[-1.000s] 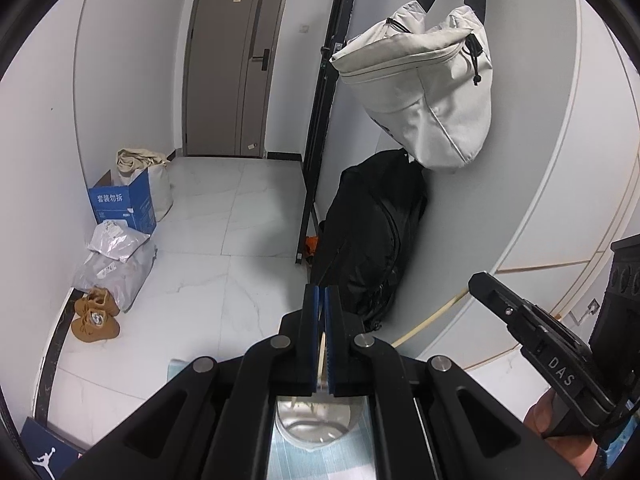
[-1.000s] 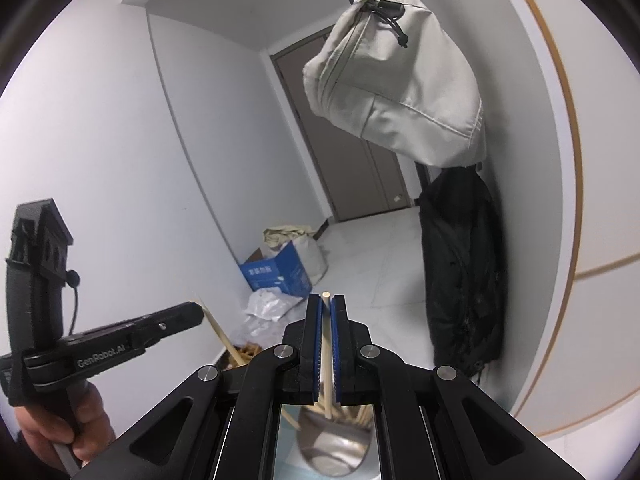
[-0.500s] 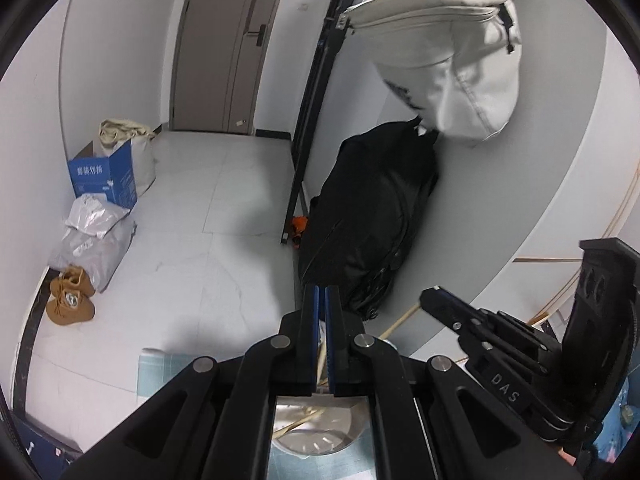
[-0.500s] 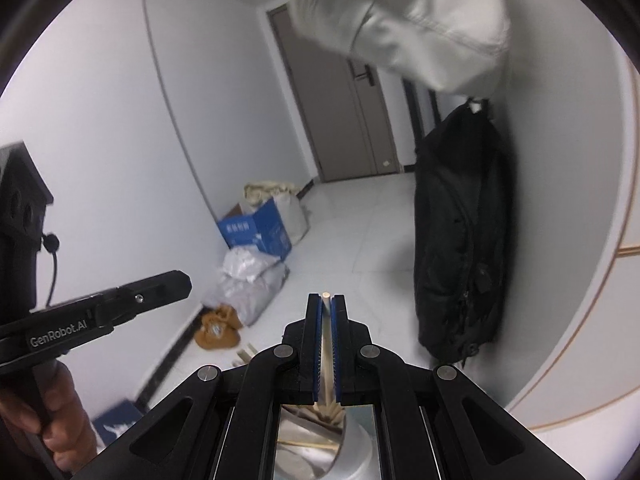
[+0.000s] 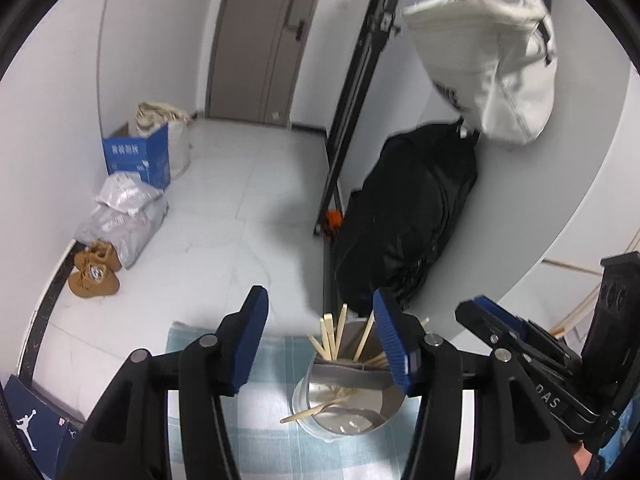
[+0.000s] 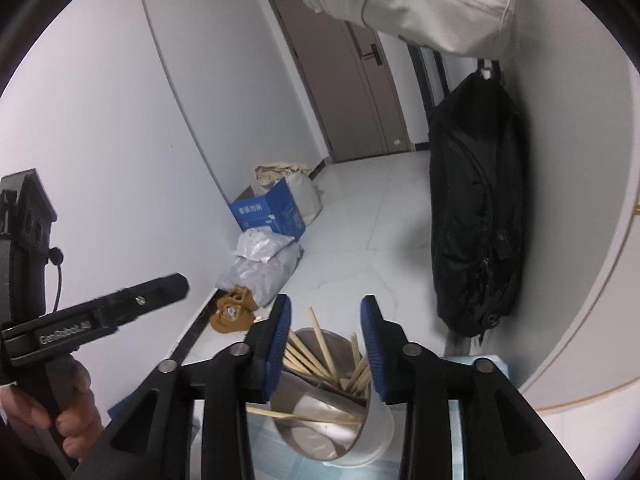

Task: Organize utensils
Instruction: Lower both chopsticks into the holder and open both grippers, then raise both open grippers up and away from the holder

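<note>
A shiny metal cup (image 5: 348, 404) stands on a light blue checked cloth (image 5: 256, 432) and holds several wooden chopsticks (image 5: 334, 336). My left gripper (image 5: 320, 338) is open and empty, its blue-padded fingers spread just above and to either side of the cup. The right gripper's fingers (image 5: 504, 328) show beside it at the right. In the right wrist view the cup (image 6: 332, 412) and chopsticks (image 6: 320, 352) sit right below my open, empty right gripper (image 6: 326, 344). The left gripper (image 6: 100, 316) shows at the left, held in a hand.
Beyond the table edge is a white tiled floor with a blue cardboard box (image 5: 138, 154), grey bags (image 5: 120, 216) and brown shoes (image 5: 94, 272). A black bag (image 5: 404, 220) and a white bag (image 5: 492, 64) hang on the right wall. A grey door (image 5: 264, 40) is at the back.
Both grippers were shut on a chopstick each; both have tilted down over the cup and opened, and the chopsticks now stand in the cup.
</note>
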### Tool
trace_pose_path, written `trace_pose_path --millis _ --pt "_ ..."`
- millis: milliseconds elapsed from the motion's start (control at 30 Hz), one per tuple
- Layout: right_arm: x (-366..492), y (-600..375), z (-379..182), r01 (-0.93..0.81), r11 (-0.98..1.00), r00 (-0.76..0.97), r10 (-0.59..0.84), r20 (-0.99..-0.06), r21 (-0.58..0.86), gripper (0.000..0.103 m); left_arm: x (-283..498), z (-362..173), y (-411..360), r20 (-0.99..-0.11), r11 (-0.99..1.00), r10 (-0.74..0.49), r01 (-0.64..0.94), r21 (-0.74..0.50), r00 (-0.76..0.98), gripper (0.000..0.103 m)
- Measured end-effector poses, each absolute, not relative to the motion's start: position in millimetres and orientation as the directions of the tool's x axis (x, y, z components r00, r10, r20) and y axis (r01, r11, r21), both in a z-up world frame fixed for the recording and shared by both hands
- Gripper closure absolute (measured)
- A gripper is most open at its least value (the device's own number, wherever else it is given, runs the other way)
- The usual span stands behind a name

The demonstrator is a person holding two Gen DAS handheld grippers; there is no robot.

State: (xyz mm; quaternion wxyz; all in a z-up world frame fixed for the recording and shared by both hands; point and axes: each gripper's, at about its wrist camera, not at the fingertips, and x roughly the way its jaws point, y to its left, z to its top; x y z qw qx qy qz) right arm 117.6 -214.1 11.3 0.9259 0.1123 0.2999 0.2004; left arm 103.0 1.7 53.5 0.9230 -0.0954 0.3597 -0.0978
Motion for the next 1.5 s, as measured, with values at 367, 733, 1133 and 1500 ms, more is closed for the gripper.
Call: trace_pose_path --millis 367,733,1133,1500 --pt "74 -229 24 -0.293 0.888 0.792 0.433 -0.430 0.355 0.035 71 63 -6 -0.617 0.980 -0.189 0.108 -0.167 0.764 0.036" --pt "28 -236 26 -0.314 0.887 0.833 0.428 -0.350 0.338 0.018 36 63 -2 -0.567 0.991 -0.124 0.070 -0.116 0.815 0.025" --pt "-18 -234 4 -0.356 0.888 0.866 0.431 -0.256 0.291 0.001 5 37 8 -0.530 0.996 -0.075 0.033 -0.088 0.844 0.020" --pt "-34 -229 -27 -0.348 0.908 0.882 0.401 -0.248 0.234 0.000 -13 2 11 -0.468 0.997 -0.054 0.018 -0.081 0.882 0.015"
